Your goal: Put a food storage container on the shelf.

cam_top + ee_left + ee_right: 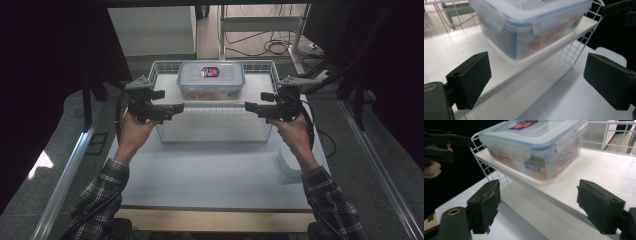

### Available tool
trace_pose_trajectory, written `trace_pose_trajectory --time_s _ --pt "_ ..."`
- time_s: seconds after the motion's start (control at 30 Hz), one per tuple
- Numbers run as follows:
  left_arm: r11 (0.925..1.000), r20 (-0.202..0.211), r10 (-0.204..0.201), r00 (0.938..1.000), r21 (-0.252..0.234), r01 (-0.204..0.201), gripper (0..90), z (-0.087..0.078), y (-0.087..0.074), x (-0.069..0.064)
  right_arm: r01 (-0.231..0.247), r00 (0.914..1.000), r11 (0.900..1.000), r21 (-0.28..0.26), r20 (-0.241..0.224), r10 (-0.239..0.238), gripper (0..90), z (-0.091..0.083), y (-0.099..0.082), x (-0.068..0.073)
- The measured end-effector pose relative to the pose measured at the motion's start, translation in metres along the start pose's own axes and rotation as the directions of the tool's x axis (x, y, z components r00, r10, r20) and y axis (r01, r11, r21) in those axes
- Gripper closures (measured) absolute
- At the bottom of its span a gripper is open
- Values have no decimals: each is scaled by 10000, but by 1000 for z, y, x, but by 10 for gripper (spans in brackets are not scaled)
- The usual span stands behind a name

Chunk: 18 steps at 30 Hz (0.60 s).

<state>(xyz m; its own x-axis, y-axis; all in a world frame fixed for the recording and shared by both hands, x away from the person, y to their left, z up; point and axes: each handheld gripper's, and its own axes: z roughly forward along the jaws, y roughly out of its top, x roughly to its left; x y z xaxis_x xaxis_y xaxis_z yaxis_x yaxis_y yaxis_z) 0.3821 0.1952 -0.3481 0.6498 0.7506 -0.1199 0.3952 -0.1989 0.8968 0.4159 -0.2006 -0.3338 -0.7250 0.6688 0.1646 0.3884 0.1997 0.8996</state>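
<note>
The food container point(211, 80) is a clear plastic box with a pale lid, blue seal line and a locking flap on each side; a red and blue label point(210, 72) sits on the lid. Through the walls colourful packets in orange, red and green are visible. It stands on the white shelf board point(255, 85) of a white wire rack point(215, 122), near the back and about in the middle of the board.

The left claw point(179, 107) is at the left front corner of the rack and the right claw point(248, 106) at the right front corner, both pointing inward. Both claws are open, with nothing between the jaws, and they are apart from the container.

The rack stands on a white counter point(210, 175) with a wooden front edge. A white object point(287, 162) lies on the counter near the right hand point(290, 127). Around are a grey floor, dark curtains on both sides, and cables point(272, 47) on the floor behind.
</note>
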Motion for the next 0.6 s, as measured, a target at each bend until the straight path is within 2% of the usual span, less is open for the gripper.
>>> trace_pose_trajectory --time_s 0.07,0.2,0.4,0.57,0.6 --pt "10000 -28 53 10000 -3 -53 58 -1 -2 -1 84 9999 10000 43 -100 -84 167 -1 -4 2" --pt "9993 -90 359 9993 68 -359 41 -7 -18 -12 283 9995 9995 159 -146 -281 141 -4 -12 7" --pt "9975 -170 699 9974 -76 -700 35 -15 -33 -23 625 9980 9979 162 -17 -625 118 -10 -22 14" --pt "9965 -129 826 9965 -134 -827 40 -19 -43 -30 994 9950 9949 200 57 -995 91 -13 -31 20" --pt "9965 -89 825 9966 -155 -826 41 -20 -49 -34 1084 9940 9939 220 98 -1086 90 -14 -34 22"
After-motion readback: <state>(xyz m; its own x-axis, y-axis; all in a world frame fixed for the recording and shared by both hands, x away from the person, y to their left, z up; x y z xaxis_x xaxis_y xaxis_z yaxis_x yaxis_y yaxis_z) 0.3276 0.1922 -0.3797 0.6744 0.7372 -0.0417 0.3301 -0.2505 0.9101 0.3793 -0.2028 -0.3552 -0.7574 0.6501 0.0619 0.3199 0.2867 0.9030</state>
